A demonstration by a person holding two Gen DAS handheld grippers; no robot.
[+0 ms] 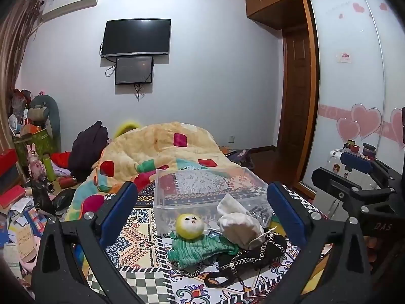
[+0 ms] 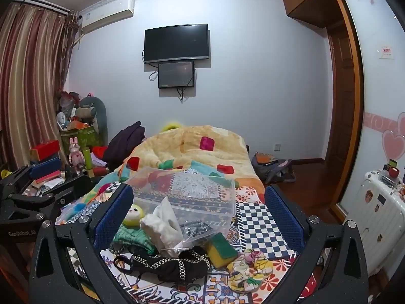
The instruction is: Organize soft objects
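Bedroom, patterned bedspread (image 2: 258,217): soft stuff heaped in front of the clear plastic bin (image 2: 187,192), prob. its destination. Left gripper (image 1: 202,210) & right gripper (image 2: 200,210) hover w/ jaws wide, empty, above the white cloth pouch (image 2: 162,228) and sponge (image 2: 221,249).

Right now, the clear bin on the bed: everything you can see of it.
The clear plastic bin is rectangular, open-topped, with no lid in view, and looks empty. It sits upright on the patterned bedspread, just behind the pile of soft items. The white cloth pouch leans against its near wall. Neither gripper touches it.
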